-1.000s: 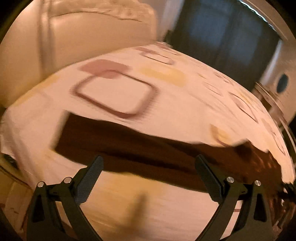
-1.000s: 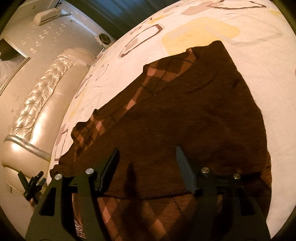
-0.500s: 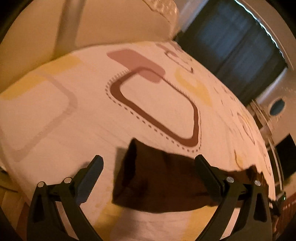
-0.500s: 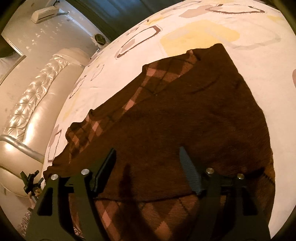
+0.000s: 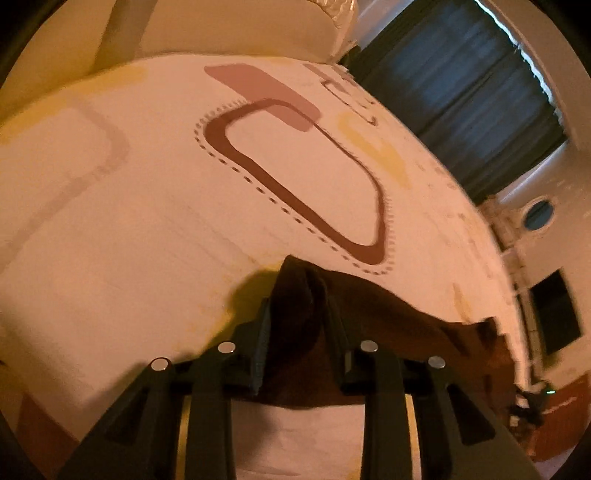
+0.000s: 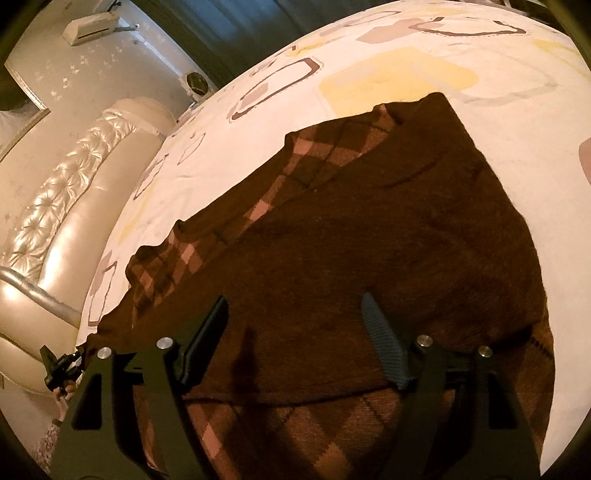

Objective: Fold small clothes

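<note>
Low in the left wrist picture, the left gripper (image 5: 299,332) is just closing on the brown sweater's (image 6: 369,240) sleeve end (image 5: 295,295), which is trailing off rightward. Over the sweater's middle, the right gripper (image 6: 295,332) is hanging open.

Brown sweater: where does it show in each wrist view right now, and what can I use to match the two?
Left wrist: one bunched end of the brown sweater sits low centre, pinched by the left tool, whose jaws have just been closing; the rest trails to the lower right.
Right wrist: it fills the centre and bottom, flat, under the open right tool.
Shared landmark: the cream headboard behind the patterned bedsheet.
</note>
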`<act>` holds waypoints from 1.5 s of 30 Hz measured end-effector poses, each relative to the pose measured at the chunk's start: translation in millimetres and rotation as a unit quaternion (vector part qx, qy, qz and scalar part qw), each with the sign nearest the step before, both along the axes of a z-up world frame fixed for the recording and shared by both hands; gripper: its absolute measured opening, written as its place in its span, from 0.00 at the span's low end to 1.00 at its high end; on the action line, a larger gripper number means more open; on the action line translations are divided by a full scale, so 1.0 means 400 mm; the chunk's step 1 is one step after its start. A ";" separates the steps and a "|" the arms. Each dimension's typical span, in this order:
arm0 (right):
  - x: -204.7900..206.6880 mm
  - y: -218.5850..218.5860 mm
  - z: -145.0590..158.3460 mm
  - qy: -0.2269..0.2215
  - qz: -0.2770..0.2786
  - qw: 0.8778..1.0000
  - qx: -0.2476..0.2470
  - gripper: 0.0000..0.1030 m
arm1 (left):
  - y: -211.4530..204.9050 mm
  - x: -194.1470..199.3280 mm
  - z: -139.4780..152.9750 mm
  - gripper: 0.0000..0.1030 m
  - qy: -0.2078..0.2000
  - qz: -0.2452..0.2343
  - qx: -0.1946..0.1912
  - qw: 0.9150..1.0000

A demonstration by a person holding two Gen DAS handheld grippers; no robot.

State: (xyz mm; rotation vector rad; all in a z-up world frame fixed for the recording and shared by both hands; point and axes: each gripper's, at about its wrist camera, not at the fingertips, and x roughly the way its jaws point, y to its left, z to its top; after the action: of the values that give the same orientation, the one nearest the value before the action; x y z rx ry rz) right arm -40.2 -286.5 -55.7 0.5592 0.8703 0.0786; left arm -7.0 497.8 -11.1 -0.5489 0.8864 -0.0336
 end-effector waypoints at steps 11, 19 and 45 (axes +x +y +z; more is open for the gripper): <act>-0.006 -0.005 0.002 -0.004 -0.007 1.000 0.010 0.73 | -0.038 -0.006 0.008 0.05 0.061 -0.026 0.043 0.997; -0.013 -0.018 0.001 -0.008 -0.009 0.999 0.033 0.73 | -0.026 -0.110 0.197 0.04 -0.004 -0.028 -0.029 0.999; -0.105 -0.113 0.085 -0.004 -0.011 0.998 0.061 0.73 | -0.797 -0.009 0.633 0.04 -0.030 -0.191 -0.089 0.977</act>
State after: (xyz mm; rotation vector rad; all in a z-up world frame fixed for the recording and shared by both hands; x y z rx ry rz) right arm -82.1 -331.9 -21.6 0.6816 0.8556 0.1150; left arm -10.6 179.0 242.0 -0.5352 0.9246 -0.4802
